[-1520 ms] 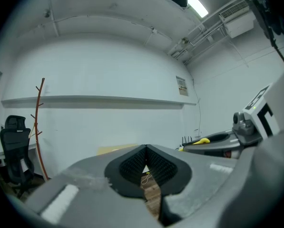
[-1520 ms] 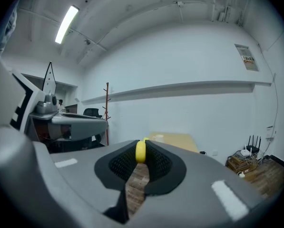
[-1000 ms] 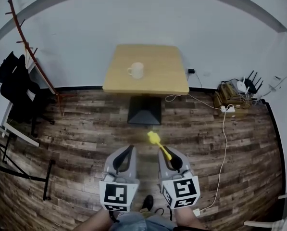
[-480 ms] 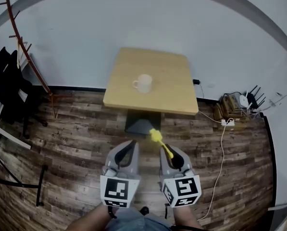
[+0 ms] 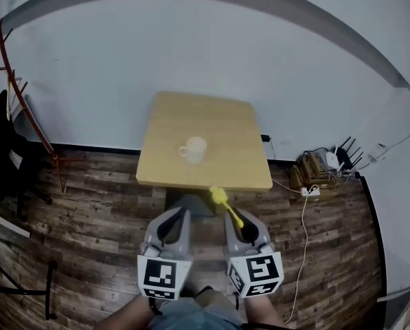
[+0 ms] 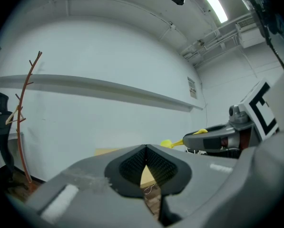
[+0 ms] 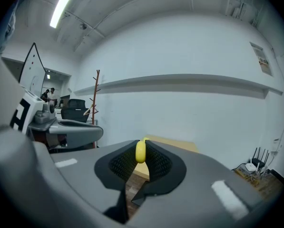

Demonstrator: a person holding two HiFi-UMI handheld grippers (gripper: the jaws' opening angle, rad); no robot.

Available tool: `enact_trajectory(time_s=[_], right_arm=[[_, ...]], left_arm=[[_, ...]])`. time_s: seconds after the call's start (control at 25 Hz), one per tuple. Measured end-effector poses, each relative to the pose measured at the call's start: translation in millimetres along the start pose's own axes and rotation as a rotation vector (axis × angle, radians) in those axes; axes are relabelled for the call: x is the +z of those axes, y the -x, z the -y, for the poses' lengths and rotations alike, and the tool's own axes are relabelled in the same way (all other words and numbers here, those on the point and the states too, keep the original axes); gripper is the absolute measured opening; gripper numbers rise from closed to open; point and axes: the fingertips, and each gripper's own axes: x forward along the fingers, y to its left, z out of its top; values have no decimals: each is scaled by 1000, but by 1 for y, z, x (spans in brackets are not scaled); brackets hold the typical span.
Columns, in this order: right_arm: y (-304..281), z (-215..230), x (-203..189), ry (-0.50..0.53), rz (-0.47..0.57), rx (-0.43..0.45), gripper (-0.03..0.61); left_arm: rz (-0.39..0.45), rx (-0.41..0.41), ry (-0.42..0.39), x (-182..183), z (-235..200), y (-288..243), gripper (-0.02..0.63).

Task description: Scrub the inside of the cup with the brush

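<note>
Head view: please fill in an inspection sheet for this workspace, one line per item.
Surface: wooden table, bare but for the cup.
Job's things: white cup upright on table; yellow brush held, apart from cup.
Clutter: nothing seen.
Grippers: left gripper shut, empty; right gripper shut on brush.
Cables: white cable across floor at right, from power strip.
Surroundings: wood floor, white wall, coat rack at left.

Square light-wood table (image 5: 225, 119) on the plank floor (image 5: 88, 205), its far edge close to the wall. One white cup (image 5: 193, 150) sits upright on it, just left of the middle and nearer the near edge, handle toward the left edge. A white cable (image 5: 304, 225) trails over the floor beyond the table's near right corner.
</note>
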Motion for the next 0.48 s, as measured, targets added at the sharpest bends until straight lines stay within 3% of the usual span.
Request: enact_trajectory(time_s=[0.48], right_arm=[[-62, 46, -4, -35, -4, -16, 41]], left_arm=[[-73, -16, -15, -28, -22, -69, 20]])
